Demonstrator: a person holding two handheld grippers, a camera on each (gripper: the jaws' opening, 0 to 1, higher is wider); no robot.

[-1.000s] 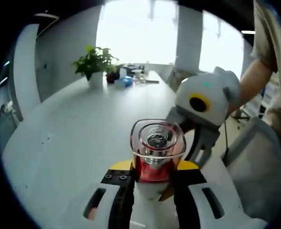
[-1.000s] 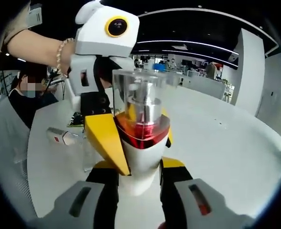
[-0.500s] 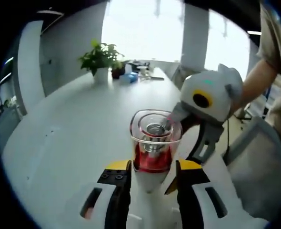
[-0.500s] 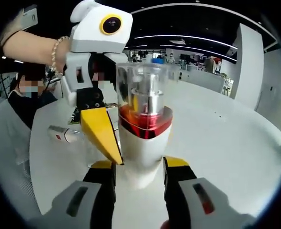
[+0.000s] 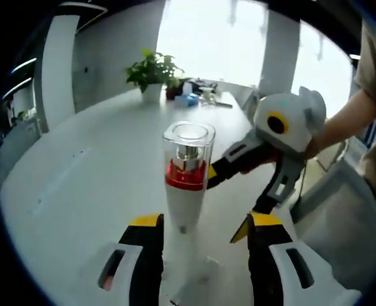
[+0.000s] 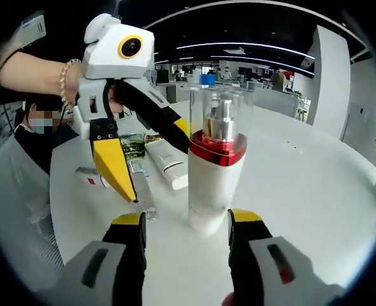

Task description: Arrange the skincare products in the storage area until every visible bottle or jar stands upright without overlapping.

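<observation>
A skincare bottle [image 5: 186, 185] with a white body, red collar and clear cap stands upright on the white table [image 5: 92, 185]. My left gripper [image 5: 205, 220] is open, its yellow-tipped jaws wide on either side of the bottle's base and apart from it. My right gripper [image 5: 223, 207] reaches in from the right, also open. In the right gripper view the same bottle [image 6: 215, 175] stands just beyond my open right gripper [image 6: 187, 220], close to its right jaw. The left gripper [image 6: 156, 167] hangs open from the upper left, one jaw before the bottle and one beside it.
Behind the bottle lie a white tube [image 6: 166, 164], a green packet [image 6: 132, 146], a small tube with a red mark [image 6: 89, 177] and a clear piece [image 6: 141, 186]. A person sits at the table's left edge. A potted plant [image 5: 153, 71] and small items stand at the far end.
Both grippers have opened and drawn back from the bottle. It was held between the jaws a second ago and now stands on the table by itself.
</observation>
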